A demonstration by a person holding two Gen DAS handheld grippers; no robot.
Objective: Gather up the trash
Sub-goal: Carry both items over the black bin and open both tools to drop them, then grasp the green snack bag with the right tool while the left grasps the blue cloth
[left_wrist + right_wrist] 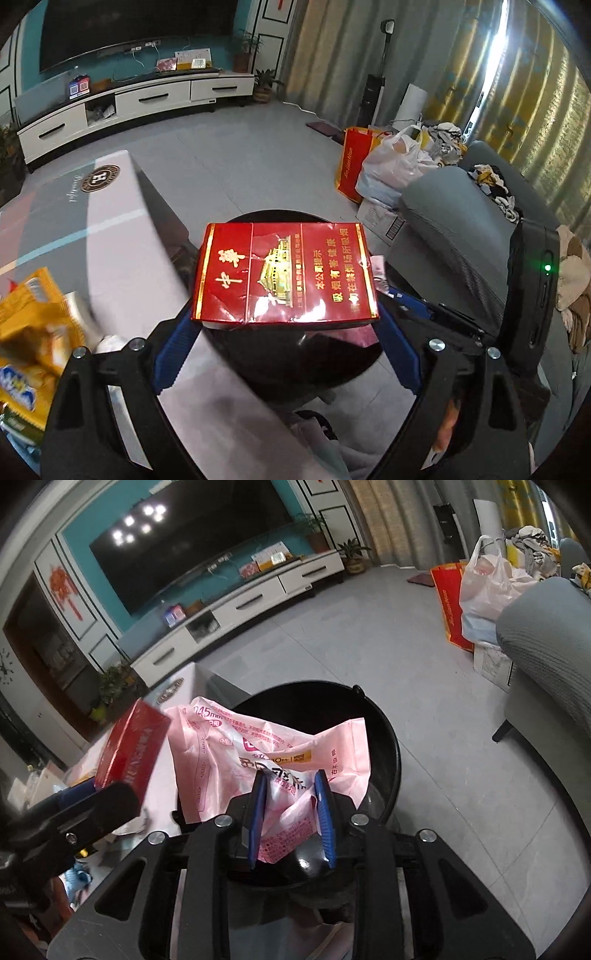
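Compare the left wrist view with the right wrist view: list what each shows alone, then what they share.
Only the left wrist view: the yellow snack wrapper at the table's left edge, and the printed front of the red cigarette pack clamped in the left gripper.

Only the right wrist view: the pink plastic package pinched by the right gripper, and a wall clock.

Both: the pack, the black bin below, the TV, white cabinet and grey sofa.
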